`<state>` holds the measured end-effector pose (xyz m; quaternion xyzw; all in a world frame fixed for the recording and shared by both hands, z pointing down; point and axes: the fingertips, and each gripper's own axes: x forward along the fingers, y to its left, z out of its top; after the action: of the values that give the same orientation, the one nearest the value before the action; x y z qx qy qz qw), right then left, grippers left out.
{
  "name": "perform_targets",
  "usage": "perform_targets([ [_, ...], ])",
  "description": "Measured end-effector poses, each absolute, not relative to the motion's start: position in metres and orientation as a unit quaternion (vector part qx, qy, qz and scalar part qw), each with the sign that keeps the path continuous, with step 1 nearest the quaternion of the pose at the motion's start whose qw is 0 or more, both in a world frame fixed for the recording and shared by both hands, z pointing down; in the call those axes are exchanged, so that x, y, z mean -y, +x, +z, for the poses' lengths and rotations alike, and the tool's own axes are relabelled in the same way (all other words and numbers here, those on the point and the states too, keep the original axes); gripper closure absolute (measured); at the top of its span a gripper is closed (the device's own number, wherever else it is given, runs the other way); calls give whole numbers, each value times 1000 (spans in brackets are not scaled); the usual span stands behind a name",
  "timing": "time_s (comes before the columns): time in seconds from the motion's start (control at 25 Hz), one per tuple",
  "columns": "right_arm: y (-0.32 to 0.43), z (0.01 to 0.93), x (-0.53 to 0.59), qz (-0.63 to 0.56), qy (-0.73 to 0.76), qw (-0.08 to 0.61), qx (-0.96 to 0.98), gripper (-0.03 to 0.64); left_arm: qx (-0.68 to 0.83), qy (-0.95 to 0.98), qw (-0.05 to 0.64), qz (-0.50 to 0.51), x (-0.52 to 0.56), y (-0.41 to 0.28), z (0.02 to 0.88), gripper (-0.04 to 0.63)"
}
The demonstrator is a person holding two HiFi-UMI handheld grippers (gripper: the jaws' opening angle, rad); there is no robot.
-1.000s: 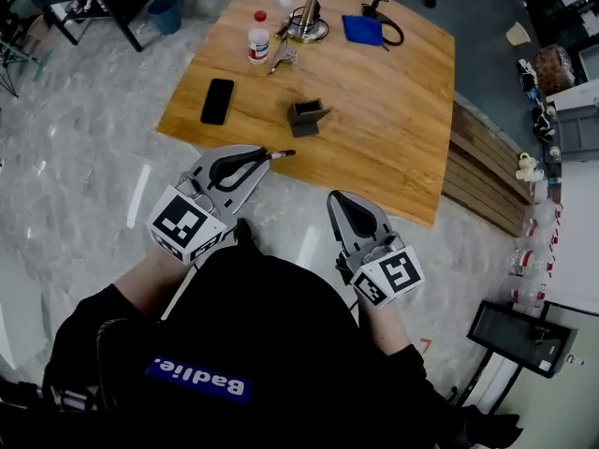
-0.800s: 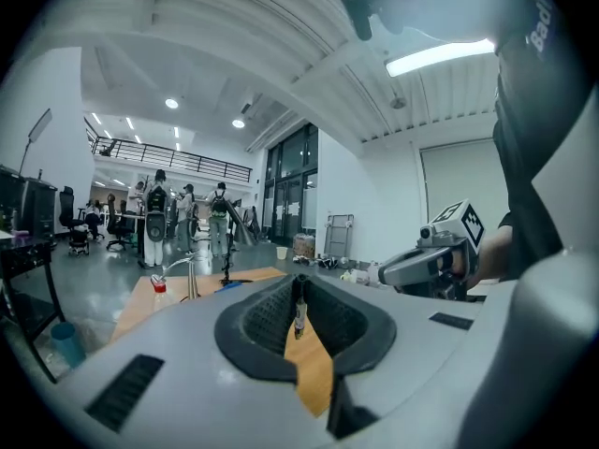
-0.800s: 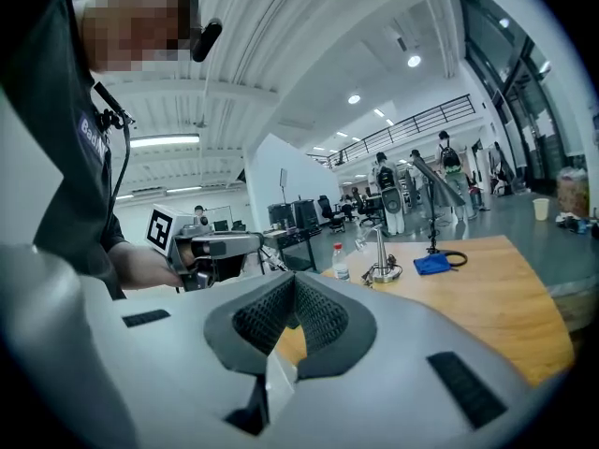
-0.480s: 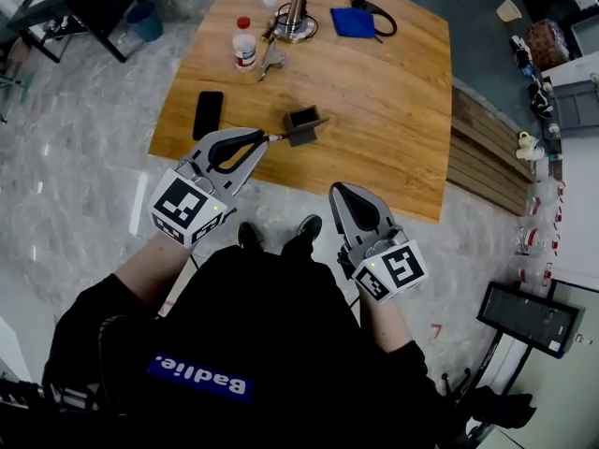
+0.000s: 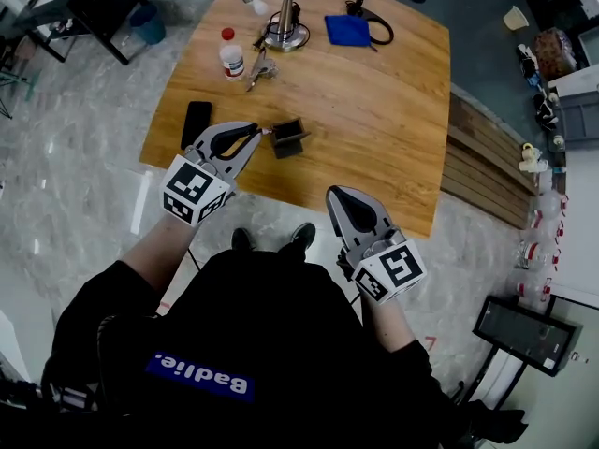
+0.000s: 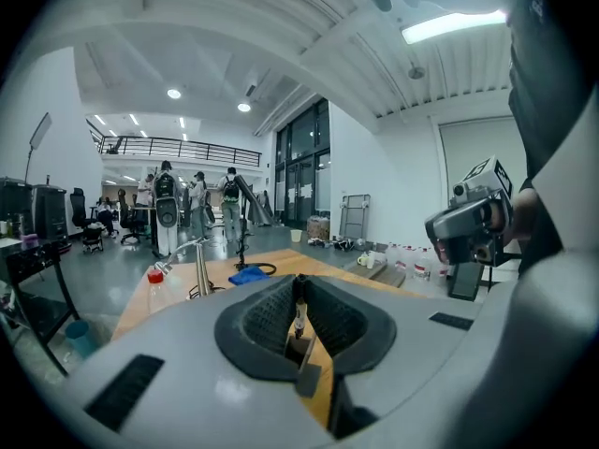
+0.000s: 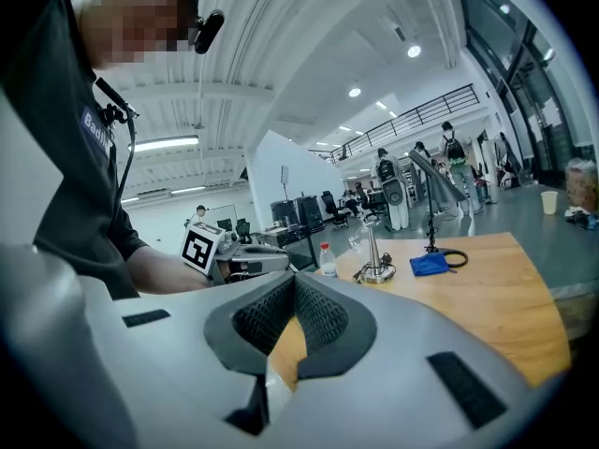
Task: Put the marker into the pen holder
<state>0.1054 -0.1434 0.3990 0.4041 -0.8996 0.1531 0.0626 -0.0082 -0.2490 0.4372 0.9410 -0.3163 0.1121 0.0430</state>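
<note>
A small dark grey pen holder stands on the wooden table near its front edge. My left gripper is just left of the holder, shut on a thin marker whose tip reaches the holder's left rim. In the left gripper view the marker stands pinched between the jaws of my left gripper. My right gripper hangs off the table's front edge, over the floor. It is shut with nothing in it, as my right gripper also shows in its own view.
On the table lie a black phone left of the holder, a red-capped bottle, keys, a metal lamp base and a blue cloth with a black cable. Wooden planks lie right of the table.
My left gripper has carried the marker forward and to the right, from the table's front edge up to the pen holder. The right gripper has hardly moved.
</note>
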Motion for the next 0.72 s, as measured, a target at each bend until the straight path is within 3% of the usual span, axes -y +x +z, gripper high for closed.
perform_targets([
  [0.72, 154, 423, 143, 186, 429, 95, 879, 615, 310, 930, 137, 143, 302, 20, 571, 552],
])
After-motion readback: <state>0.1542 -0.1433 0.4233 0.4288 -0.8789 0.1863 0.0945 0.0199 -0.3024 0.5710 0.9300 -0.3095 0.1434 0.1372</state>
